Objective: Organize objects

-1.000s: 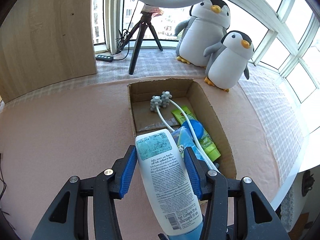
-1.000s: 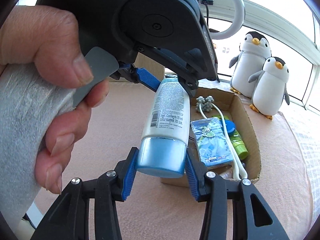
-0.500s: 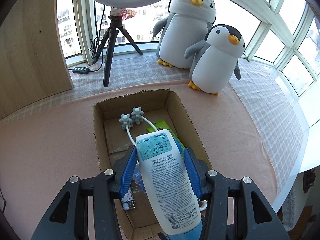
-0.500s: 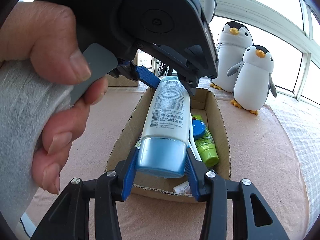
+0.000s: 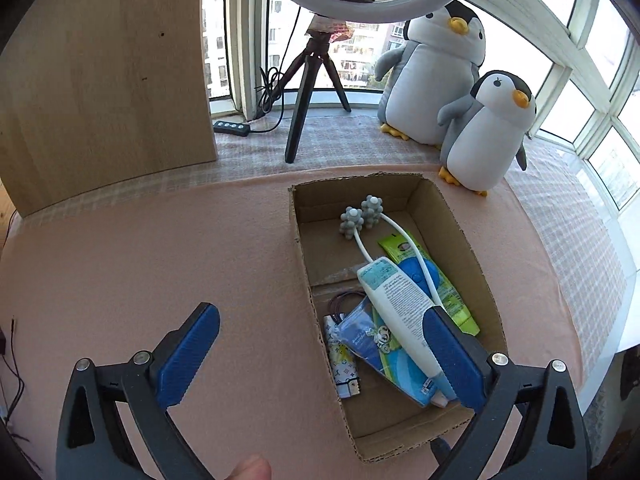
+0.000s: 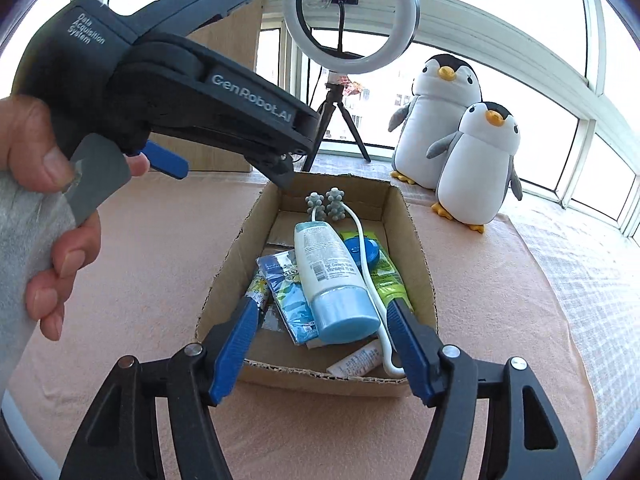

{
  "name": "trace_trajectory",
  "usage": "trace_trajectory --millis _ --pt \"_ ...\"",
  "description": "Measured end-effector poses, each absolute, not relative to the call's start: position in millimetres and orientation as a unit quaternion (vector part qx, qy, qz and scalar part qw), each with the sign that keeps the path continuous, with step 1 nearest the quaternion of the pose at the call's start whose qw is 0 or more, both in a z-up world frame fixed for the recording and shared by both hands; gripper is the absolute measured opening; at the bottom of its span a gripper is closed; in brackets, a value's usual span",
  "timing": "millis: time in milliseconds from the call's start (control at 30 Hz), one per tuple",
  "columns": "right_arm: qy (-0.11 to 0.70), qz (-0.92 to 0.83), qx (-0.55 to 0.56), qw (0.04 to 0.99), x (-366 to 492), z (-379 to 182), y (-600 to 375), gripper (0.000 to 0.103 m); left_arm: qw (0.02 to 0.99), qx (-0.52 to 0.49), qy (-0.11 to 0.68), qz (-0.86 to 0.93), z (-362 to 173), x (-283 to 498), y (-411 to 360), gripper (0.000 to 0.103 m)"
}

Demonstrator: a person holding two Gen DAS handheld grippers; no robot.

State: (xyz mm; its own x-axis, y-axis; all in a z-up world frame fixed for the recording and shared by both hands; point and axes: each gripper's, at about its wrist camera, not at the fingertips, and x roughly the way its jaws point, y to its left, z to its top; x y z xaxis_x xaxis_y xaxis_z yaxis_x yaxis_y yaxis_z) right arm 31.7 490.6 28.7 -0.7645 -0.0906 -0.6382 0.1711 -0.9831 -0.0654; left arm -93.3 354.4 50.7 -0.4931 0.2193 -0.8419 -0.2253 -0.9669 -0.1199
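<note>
A white lotion tube (image 5: pixel 400 304) with a light-blue cap (image 6: pixel 344 314) lies inside the cardboard box (image 5: pixel 298 236), on top of a blue patterned packet (image 5: pixel 372 340). My left gripper (image 5: pixel 320 328) hangs over the box's left wall with its jaws opening wide; its right pad is beside the tube's cap end, apart from it. From the right wrist, the left gripper (image 6: pixel 224 168) is up at the left, held by a hand. My right gripper (image 6: pixel 322 314) hovers over the box's near end, jaws opening. The cap lies between the pads, which do not press on it.
The box (image 6: pixel 416 240) also holds a green tube (image 5: pixel 448 292), a white massager with grey balls (image 5: pixel 362 216), a small tube (image 6: pixel 356 360) and hair ties. Two penguin plushes (image 5: pixel 480 136), a ring light's tripod (image 5: pixel 308 92) and a wooden board (image 5: pixel 104 80) stand behind. Pink cloth covers the table.
Both grippers have let go of the lotion tube, which now lies in the box. The left jaws spread wide and shifted left over the box wall. The right jaws opened too.
</note>
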Motion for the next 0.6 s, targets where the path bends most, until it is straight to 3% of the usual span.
trace_trajectory --millis 333,600 --pt "0.041 -0.945 0.323 0.04 41.2 46.0 469.9 0.087 0.086 -0.441 -0.032 0.893 78.9 -50.3 248.8 0.103" --pt "0.033 -0.944 0.326 0.048 39.5 60.7 422.2 0.095 0.058 -0.409 -0.027 0.91 97.6 -15.0 168.6 0.103"
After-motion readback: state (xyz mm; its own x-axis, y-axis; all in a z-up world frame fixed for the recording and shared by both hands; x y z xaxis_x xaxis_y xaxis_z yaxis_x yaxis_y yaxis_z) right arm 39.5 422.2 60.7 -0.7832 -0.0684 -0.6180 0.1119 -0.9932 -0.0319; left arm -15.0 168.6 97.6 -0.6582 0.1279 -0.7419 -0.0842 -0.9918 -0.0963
